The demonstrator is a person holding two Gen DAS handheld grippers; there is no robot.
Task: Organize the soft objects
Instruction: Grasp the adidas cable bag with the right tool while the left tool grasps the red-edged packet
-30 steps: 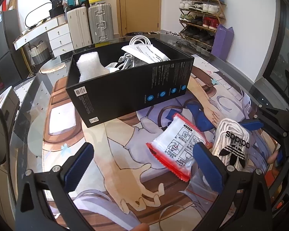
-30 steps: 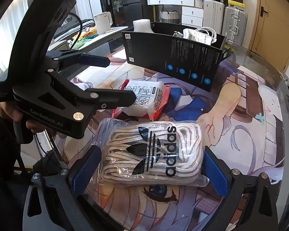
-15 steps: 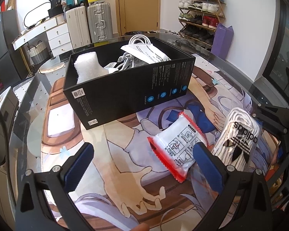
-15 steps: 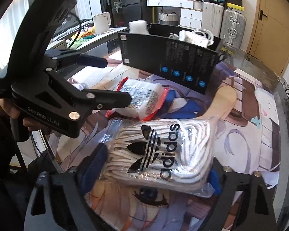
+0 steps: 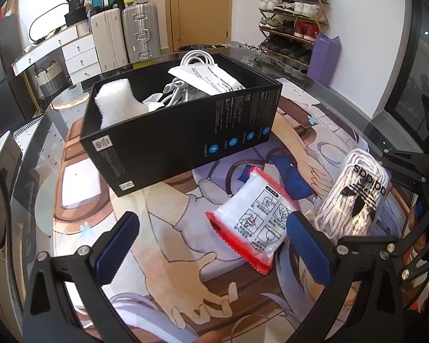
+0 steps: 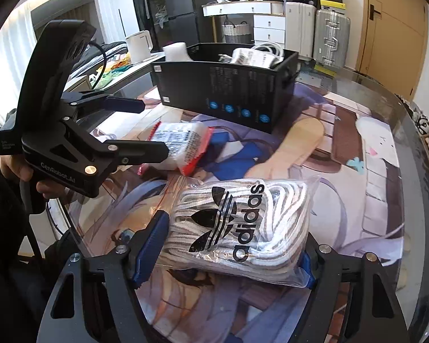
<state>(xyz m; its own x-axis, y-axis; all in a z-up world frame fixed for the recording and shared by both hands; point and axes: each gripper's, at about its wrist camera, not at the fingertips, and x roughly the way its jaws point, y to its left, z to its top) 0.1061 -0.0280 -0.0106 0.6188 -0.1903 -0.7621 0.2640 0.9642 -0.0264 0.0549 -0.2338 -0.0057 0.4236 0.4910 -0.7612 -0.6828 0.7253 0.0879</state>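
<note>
Right hand-held gripper (image 6: pixel 228 254) has just been closing and now clamps the clear zip bag of white laces (image 6: pixel 240 225), lifted off the counter (image 6: pixel 371 171), near the black cardboard box (image 6: pixel 226 85). Boxing looks next. Left hand-held gripper (image 5: pixel 211 245) hangs open, empty.

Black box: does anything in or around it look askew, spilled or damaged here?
Nothing looks spilled or damaged. The black box sits skewed to the mat's edges, with white foam, cables and a leaflet poking above its rim. The red-edged packet lies loose outside it, and the right gripper grips the bagged laces, tilting them.
</note>
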